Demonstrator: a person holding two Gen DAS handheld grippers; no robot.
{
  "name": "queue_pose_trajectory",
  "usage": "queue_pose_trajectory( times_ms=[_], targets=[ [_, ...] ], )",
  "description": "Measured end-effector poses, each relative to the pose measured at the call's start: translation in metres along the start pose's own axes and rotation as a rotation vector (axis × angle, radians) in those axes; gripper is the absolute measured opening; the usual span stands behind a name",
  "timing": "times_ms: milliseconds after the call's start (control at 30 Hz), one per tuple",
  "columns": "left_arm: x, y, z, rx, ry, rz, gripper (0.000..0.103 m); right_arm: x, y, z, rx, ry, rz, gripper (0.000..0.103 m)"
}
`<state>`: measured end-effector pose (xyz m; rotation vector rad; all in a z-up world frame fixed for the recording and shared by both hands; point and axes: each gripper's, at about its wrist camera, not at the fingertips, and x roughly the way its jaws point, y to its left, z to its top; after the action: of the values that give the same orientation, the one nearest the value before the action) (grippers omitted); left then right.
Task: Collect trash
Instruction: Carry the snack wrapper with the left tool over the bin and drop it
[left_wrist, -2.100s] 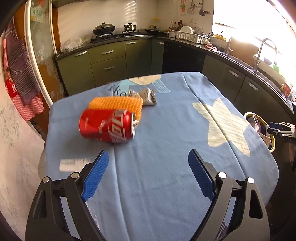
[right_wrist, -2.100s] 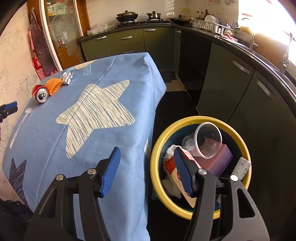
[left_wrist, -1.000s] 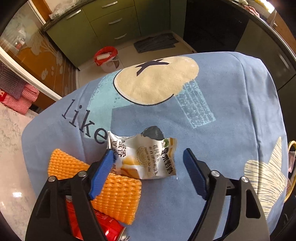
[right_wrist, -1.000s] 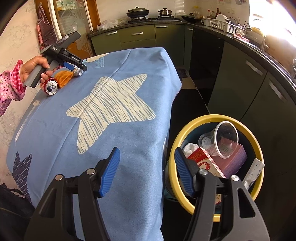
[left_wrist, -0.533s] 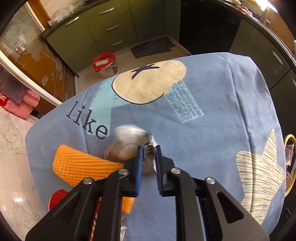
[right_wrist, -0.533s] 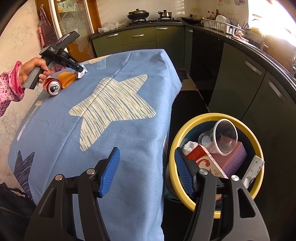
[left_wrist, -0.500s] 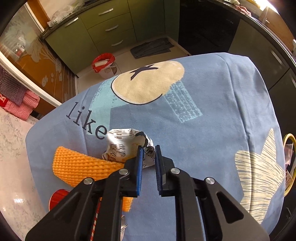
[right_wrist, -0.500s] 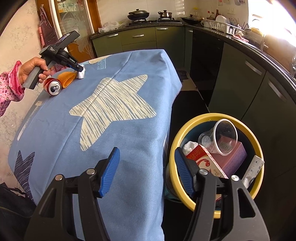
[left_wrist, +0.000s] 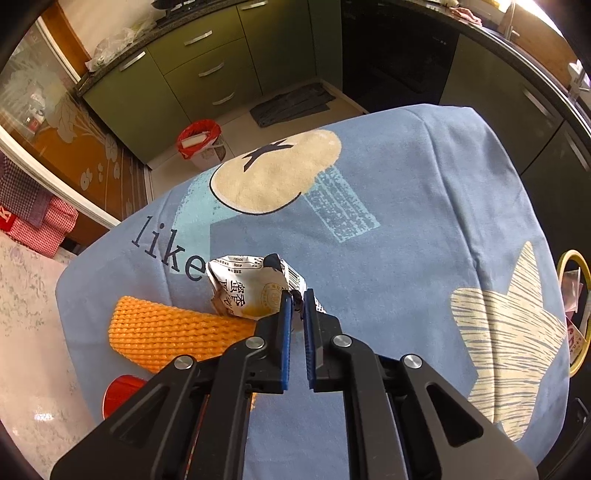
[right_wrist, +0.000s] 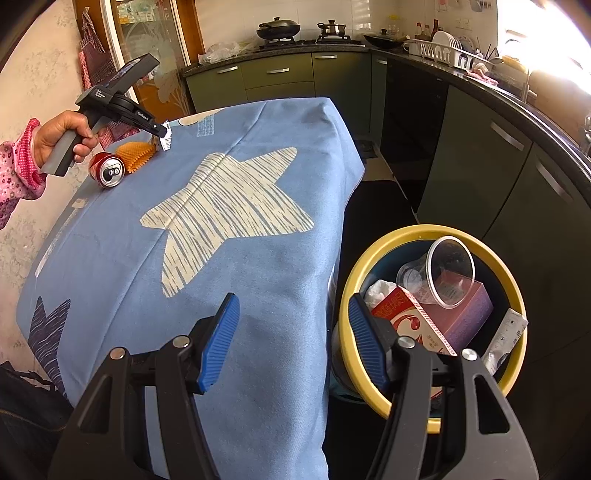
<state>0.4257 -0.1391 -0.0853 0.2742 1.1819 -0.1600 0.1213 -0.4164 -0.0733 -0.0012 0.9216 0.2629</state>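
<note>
My left gripper (left_wrist: 297, 295) is shut on a crumpled white snack wrapper (left_wrist: 251, 286), pinching its right edge just above the blue tablecloth (left_wrist: 406, 221). In the right wrist view the same wrapper (right_wrist: 166, 138) hangs from the left gripper (right_wrist: 162, 136), held by a hand in a pink sleeve. An orange foam net (left_wrist: 166, 332) and a red soda can (right_wrist: 107, 170) lie next to it. My right gripper (right_wrist: 291, 336) stands open with nothing between its fingers, at the table's near edge beside the yellow-rimmed trash bin (right_wrist: 354, 266).
The bin holds a clear plastic cup (right_wrist: 443, 271), a red carton (right_wrist: 410, 325) and a pink box. Green kitchen cabinets (right_wrist: 280, 79) run behind and to the right. A small red-lined bin (left_wrist: 199, 140) stands on the floor beyond the table.
The left gripper closed on the wrapper, crumpling it, and has lifted it a little off the cloth. The right gripper has stayed still and open.
</note>
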Motion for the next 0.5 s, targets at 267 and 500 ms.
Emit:
queue_pose_trajectory(
  times_ms=[267,500],
  targets=[
    [-0.064,-0.04,-0.03,0.117,-0.086,-0.054,0.007,-0.017,-0.008,-0.009,0.027,-0.027,-0.019,0.058],
    [-0.117,-0.112,-0.065,0.311,-0.148,-0.147,0.007,-0.047,-0.036,-0.028,0.107,-0.063,-0.098,0.058]
  ],
)
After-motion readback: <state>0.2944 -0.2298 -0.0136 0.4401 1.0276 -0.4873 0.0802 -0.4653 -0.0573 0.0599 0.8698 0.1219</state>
